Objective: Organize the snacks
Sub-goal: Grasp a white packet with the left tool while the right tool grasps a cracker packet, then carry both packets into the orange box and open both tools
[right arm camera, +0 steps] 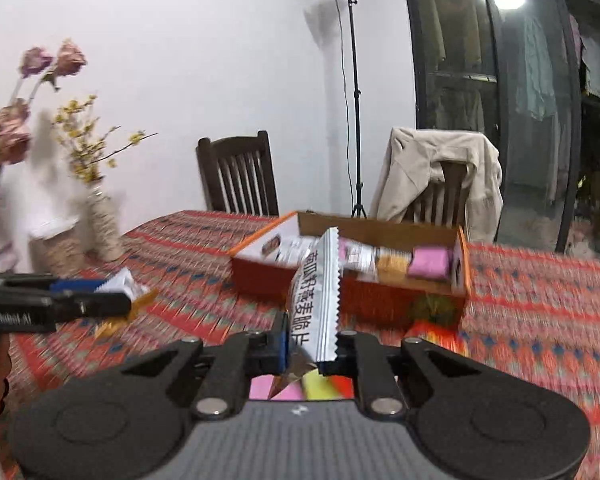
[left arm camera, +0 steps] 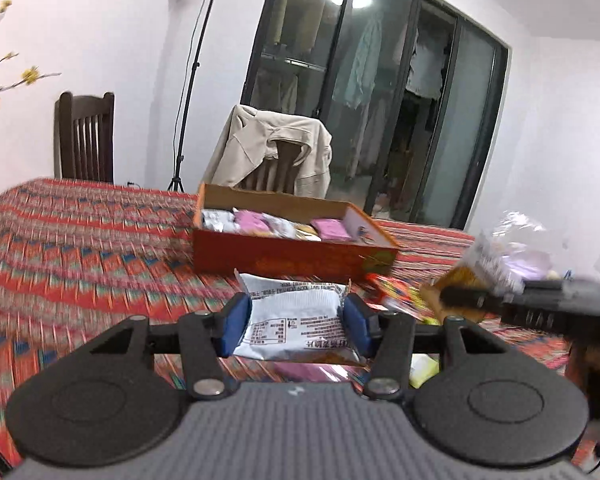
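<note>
My left gripper (left arm camera: pixel 296 322) is shut on a white snack packet (left arm camera: pixel 296 320) held flat across its blue pads, above the patterned tablecloth. My right gripper (right arm camera: pixel 312 346) is shut on the end of a white and silver snack packet (right arm camera: pixel 318 292) that stands upright on edge. Beyond both stands an open red cardboard box (left arm camera: pixel 296 258) (right arm camera: pixel 352 292) holding several white, pink and tan snack packs. In the left wrist view the right gripper (left arm camera: pixel 480 300) shows at the right with its packet. In the right wrist view the left gripper (right arm camera: pixel 112 292) shows at the left, gripping the white packet.
Loose pink and yellow packets (right arm camera: pixel 296 388) lie on the table under the grippers, and a red and yellow pack (left arm camera: pixel 396 296) sits by the box. Vases with flowers (right arm camera: pixel 100 224) stand at the table's left. Two chairs, one with a beige jacket (left arm camera: pixel 276 152), stand behind.
</note>
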Motion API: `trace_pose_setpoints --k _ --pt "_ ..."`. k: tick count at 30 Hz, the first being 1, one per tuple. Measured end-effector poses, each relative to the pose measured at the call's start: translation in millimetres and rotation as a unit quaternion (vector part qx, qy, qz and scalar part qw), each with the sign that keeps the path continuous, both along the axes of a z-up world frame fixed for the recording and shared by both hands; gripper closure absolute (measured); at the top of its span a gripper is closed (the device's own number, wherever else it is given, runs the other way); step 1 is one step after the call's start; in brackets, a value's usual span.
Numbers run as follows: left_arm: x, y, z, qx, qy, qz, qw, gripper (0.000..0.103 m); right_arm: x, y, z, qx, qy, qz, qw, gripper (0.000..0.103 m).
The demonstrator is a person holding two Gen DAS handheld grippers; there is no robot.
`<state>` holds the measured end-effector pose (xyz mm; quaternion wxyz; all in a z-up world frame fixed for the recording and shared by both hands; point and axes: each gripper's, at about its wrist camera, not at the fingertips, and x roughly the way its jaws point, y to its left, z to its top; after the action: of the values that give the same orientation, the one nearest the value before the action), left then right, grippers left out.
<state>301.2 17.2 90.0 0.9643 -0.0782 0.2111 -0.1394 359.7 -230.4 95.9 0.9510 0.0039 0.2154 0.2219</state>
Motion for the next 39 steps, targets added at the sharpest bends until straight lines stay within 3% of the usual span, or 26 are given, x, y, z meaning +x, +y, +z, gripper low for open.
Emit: trace_pose_setpoints --k 4,11,17,21,26,30,35,39 --pt "-49 -17 -6 -0.031 0.018 -0.004 0.9993 0.049 -63 -23 -18 0.015 0.024 0.004 1.000 0.090" --pt "-102 -44 -6 -0.018 0.022 -0.017 0.9994 0.049 -142 -61 -49 0.044 0.048 -0.009 0.998 0.090" --pt "-112 -60 -1 -0.008 0.012 -0.031 0.9994 0.049 -169 -83 -50 0.070 0.034 -0.029 0.997 0.090" --pt "-101 -62 3 -0.009 0.007 -0.036 0.9993 0.049 -165 -87 -47 0.076 0.028 -0.037 0.996 0.090" --pt "-60 -63 14 -0.016 0.003 -0.053 0.9985 0.049 -142 -90 -46 0.069 0.033 -0.041 0.996 0.090" --pt "0 -63 32 -0.015 -0.008 -0.063 0.9979 0.049 -103 -90 -32 0.066 0.027 -0.022 0.997 0.090" --pt "93 -69 52 0.010 -0.026 -0.068 0.9973 0.049 -15 -87 0 0.069 0.005 0.009 0.998 0.090" --pt "186 -79 52 -0.003 0.010 -0.077 0.9970 0.049 79 -81 15 0.095 0.018 0.029 0.995 0.090"
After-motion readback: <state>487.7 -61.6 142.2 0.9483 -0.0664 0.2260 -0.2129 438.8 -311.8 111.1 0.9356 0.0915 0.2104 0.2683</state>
